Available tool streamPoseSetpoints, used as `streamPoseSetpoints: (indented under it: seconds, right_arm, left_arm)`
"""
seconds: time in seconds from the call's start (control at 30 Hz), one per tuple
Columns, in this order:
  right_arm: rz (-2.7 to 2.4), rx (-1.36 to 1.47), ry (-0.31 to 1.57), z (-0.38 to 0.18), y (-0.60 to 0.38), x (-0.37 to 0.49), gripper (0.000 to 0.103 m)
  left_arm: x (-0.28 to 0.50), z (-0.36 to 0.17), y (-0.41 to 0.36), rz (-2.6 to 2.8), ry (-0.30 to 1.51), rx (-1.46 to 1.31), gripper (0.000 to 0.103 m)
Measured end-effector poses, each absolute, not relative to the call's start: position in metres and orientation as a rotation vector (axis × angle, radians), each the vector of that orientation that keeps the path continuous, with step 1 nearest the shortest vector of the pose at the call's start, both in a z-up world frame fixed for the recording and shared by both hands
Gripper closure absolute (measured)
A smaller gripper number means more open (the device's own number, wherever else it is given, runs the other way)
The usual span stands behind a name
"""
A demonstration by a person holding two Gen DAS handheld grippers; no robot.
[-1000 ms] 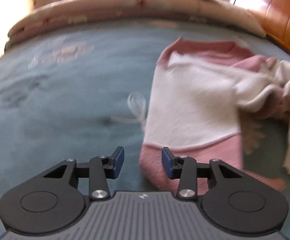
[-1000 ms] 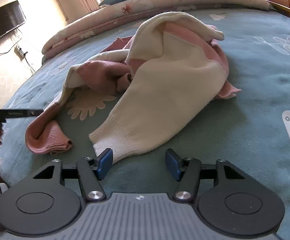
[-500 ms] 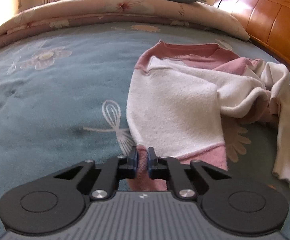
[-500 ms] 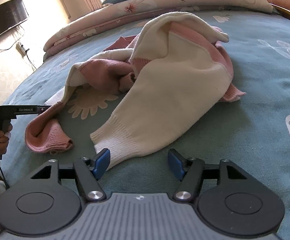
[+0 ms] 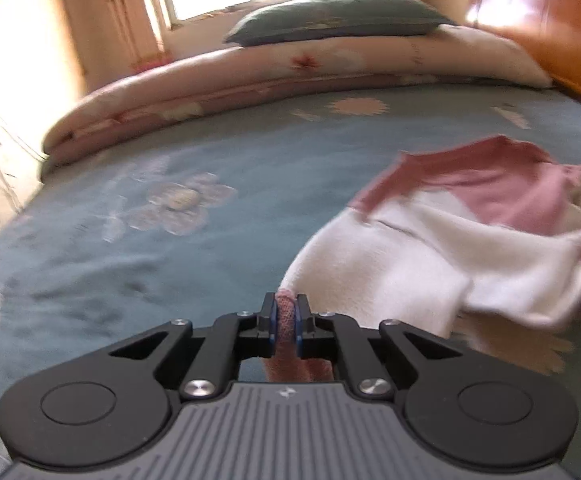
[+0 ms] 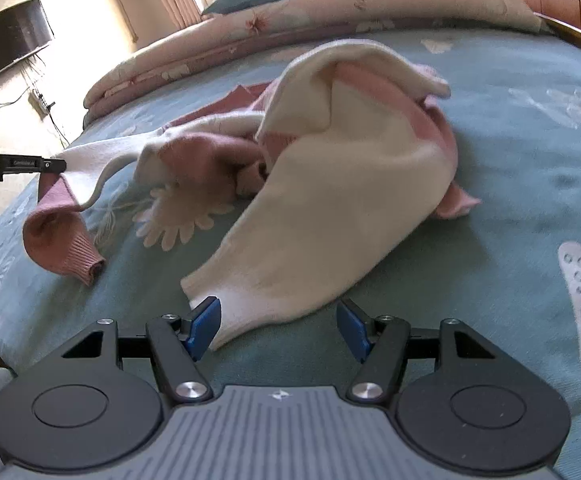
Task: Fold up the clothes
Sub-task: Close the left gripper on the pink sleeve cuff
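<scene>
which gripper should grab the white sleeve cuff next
Right. The right gripper is open with the white cuff lying between its jaws on the bed. The left gripper is already shut on the pink cuff.

— What's that sweater [image 6: 342, 184] looking like?
— It's showing cream with dusty pink bands. The bed [image 6: 506, 128] is wearing teal with pale flowers, and the quilt [image 5: 290, 68] is glowing peach with floral print.

Left gripper [image 5: 285, 322] jaws clamped, right gripper [image 6: 278, 326] jaws apart.
</scene>
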State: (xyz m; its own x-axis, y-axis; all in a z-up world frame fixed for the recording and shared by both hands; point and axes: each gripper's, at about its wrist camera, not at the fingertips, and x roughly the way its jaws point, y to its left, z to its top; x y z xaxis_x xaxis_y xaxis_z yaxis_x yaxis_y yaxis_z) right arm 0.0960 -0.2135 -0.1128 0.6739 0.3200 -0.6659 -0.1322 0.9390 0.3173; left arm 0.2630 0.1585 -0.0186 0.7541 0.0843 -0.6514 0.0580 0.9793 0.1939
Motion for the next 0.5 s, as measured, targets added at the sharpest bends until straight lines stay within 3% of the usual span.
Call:
streamPoseSetpoints:
  seconds: [0.5]
  right_arm:
    - [0.213, 0.231, 0.756, -0.094, -0.224, 0.096, 0.034]
  left_arm:
    - [0.345, -0.009, 0.212, 0.216, 0.769, 0.254, 0.096]
